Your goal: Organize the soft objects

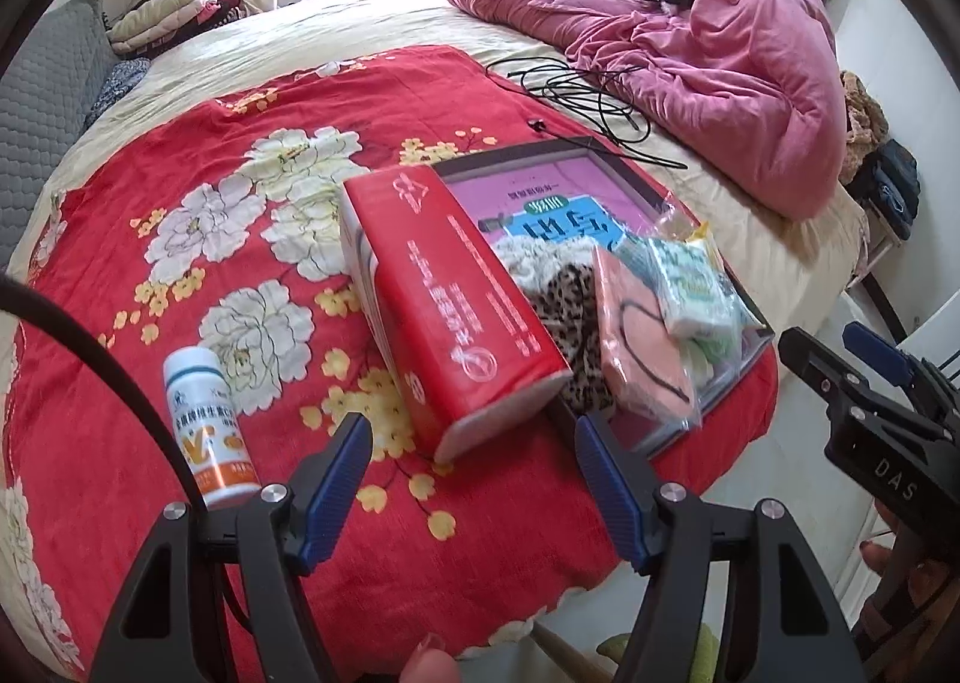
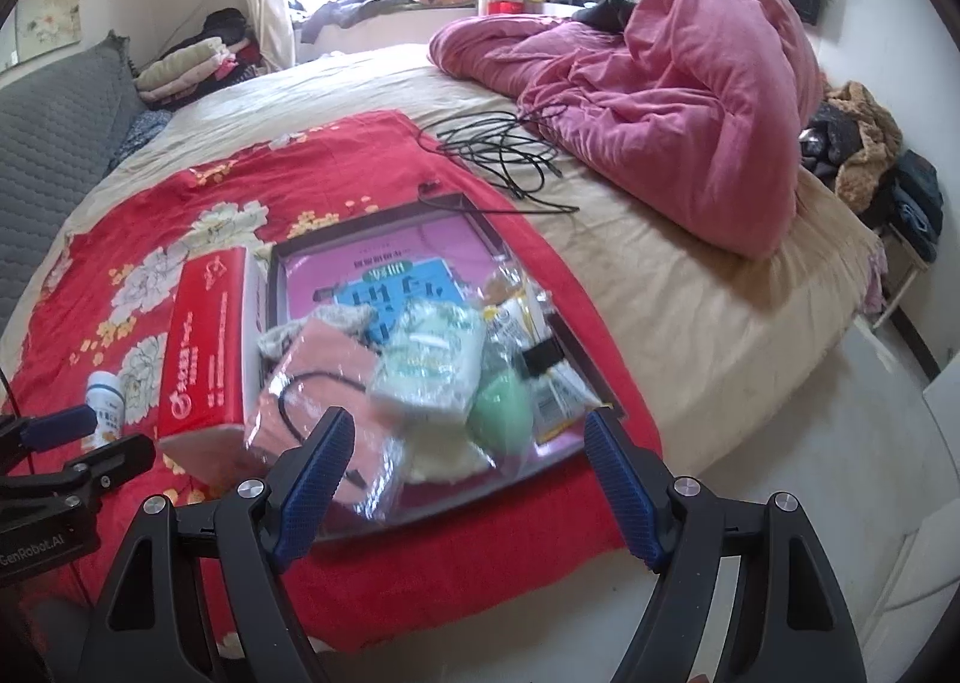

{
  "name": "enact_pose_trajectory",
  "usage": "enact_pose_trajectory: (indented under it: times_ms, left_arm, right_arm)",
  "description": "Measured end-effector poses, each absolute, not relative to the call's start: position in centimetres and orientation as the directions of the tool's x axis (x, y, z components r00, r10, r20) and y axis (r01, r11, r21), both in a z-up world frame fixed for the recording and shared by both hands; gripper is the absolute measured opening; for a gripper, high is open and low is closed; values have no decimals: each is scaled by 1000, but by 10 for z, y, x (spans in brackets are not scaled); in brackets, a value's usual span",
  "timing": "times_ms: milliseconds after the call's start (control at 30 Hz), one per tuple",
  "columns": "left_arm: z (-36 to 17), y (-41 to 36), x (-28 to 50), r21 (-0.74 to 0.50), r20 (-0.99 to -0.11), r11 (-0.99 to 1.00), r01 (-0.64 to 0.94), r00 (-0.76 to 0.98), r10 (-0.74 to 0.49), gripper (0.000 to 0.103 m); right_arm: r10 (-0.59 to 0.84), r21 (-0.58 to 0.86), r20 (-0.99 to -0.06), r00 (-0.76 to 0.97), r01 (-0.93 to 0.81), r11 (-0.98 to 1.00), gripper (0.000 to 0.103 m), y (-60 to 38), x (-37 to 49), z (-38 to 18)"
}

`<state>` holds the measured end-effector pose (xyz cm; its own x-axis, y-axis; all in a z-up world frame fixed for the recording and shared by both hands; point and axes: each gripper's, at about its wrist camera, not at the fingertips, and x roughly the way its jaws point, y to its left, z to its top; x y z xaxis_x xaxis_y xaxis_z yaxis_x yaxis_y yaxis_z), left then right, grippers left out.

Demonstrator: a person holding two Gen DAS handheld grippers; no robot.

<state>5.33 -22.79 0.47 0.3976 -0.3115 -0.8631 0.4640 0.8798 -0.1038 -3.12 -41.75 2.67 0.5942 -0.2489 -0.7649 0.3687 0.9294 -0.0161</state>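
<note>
A white pill bottle stands lower left; the red tissue pack leans between my left gripper fingers, both grippers released, right gripper empty.

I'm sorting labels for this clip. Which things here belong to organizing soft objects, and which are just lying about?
Job: red tissue pack, leopard-print cloth, bagged pink item, green-white soft pack, shallow box.

Lying about: white pill bottle, black cables, pink duvet, folded clothes.

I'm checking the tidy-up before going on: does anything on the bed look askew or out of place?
Yes. The red tissue pack sits tilted, propped on the edge of the tray instead of lying inside it. A rigid pill bottle stands alone on the red blanket.
</note>
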Motion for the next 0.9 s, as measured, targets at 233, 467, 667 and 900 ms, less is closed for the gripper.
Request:
enact_pose_trajectory:
  times_ms: [233,467,667,900]
  left_arm:
    - [2,-225,33,-85,-859,877,473,412,-305,70]
    - [2,-217,11,-75,-854,880,469,426,-300,70]
    - [-2,-209,-4,-62,-855,882,467,431,-288,70]
    - [-4,-205,-20,-56,-850,884,464,442,-286,70]
  right_arm:
    - [-251,25,-761,599,413,910,80,-408,-57,23]
    - [-274,14,-760,590,436,900,80,-393,-81,18]
    - [-284,35,-753,594,467,884,80,-382,-103,19]
    - [-272,45,-773,573,477,878,80,-372,-120,10]
